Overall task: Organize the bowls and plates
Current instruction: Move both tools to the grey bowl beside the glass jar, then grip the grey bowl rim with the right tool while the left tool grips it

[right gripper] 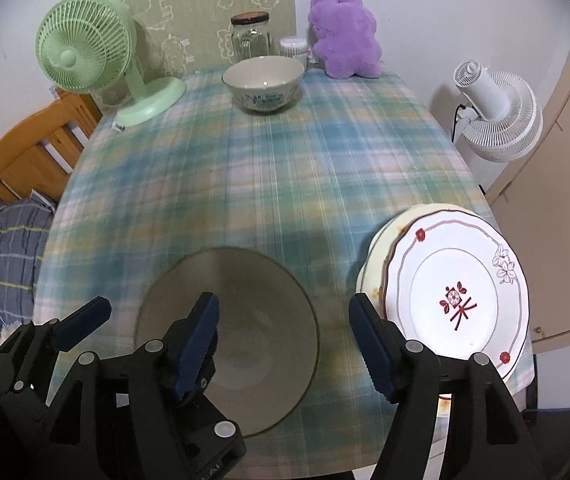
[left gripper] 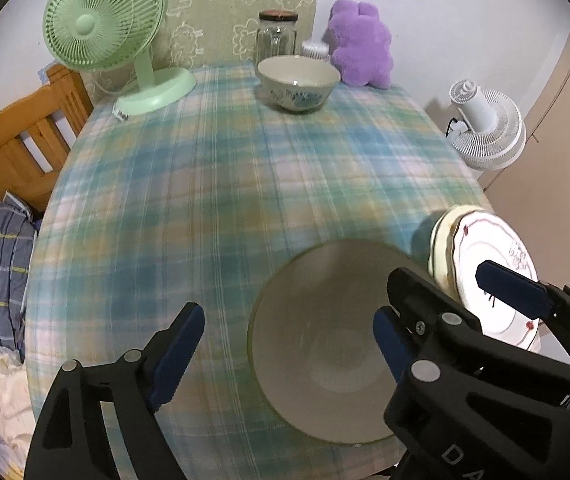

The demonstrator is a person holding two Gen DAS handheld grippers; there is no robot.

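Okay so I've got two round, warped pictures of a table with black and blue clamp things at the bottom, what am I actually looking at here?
Those clamps are two hand-held claws, each with a wide-angle camera looking along its fingers. One picture comes from the left claw, the other from the right claw. Both claws are open and hold nothing.

On the checked tablecloth sit a large plain bowl close by, a stack of plates beside it, and a patterned bowl at the far end. Behind it are a green fan, a glass jar and a purple plush toy.

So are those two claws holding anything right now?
No. Both the left gripper and right gripper stand open above the grey bowl, gripping nothing.
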